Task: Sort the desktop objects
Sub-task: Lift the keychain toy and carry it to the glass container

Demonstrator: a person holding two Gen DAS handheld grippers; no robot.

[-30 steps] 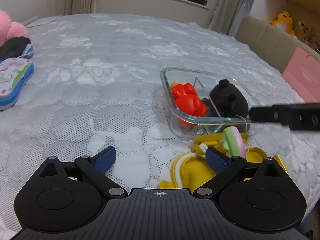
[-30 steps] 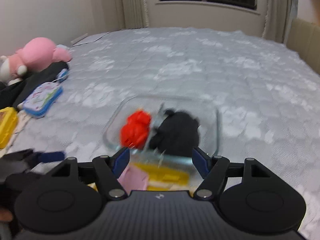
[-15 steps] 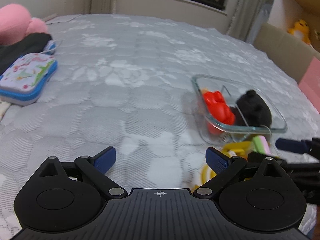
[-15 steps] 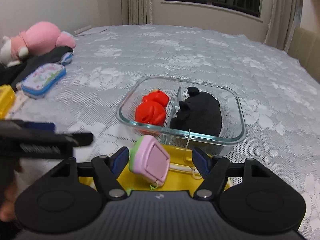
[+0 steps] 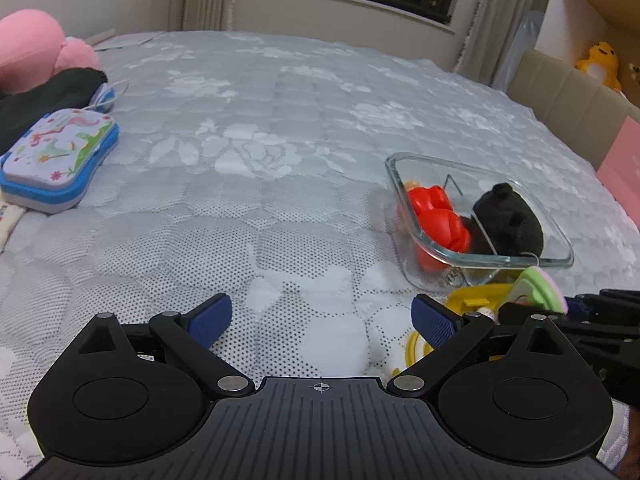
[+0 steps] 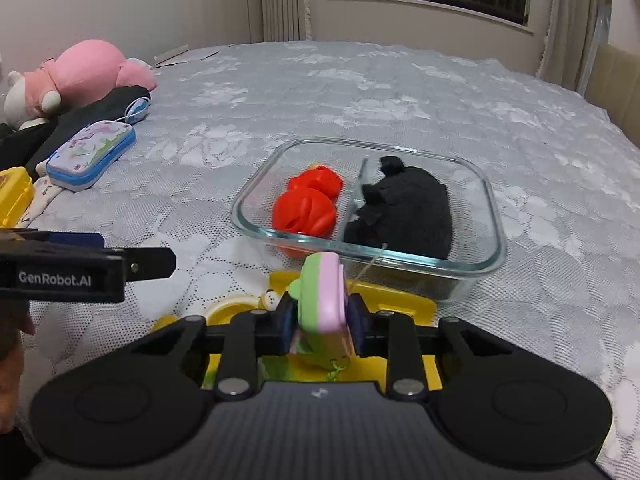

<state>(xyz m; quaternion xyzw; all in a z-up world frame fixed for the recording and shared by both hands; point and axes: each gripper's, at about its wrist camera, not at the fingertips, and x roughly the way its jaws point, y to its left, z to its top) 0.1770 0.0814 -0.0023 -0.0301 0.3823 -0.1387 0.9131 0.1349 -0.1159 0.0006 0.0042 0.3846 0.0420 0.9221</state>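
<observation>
A clear glass container (image 6: 494, 216) with a divider holds a red toy (image 6: 308, 206) on its left side and a black plush (image 6: 404, 212) on its right; it also shows in the left wrist view (image 5: 560, 248). My right gripper (image 6: 322, 322) is shut on a pink and green toy (image 6: 322, 296), just in front of the container and above a yellow tray (image 6: 400, 296). My left gripper (image 5: 320, 318) is open and empty over the bedspread, left of the container. The pink and green toy (image 5: 538, 288) shows at the right in the left wrist view.
A blue-rimmed patterned case (image 5: 56, 156) lies at the left, beside black cloth (image 5: 44, 98) and a pink plush (image 6: 80, 76). A yellow box (image 6: 12, 196) sits at the far left. A beige headboard (image 5: 568, 100) and a pink box (image 5: 622, 168) stand at the right.
My right gripper has shut on the pink and green toy, which stood loose between its open fingers half a second ago. The left gripper has stayed open and shifted a little.
</observation>
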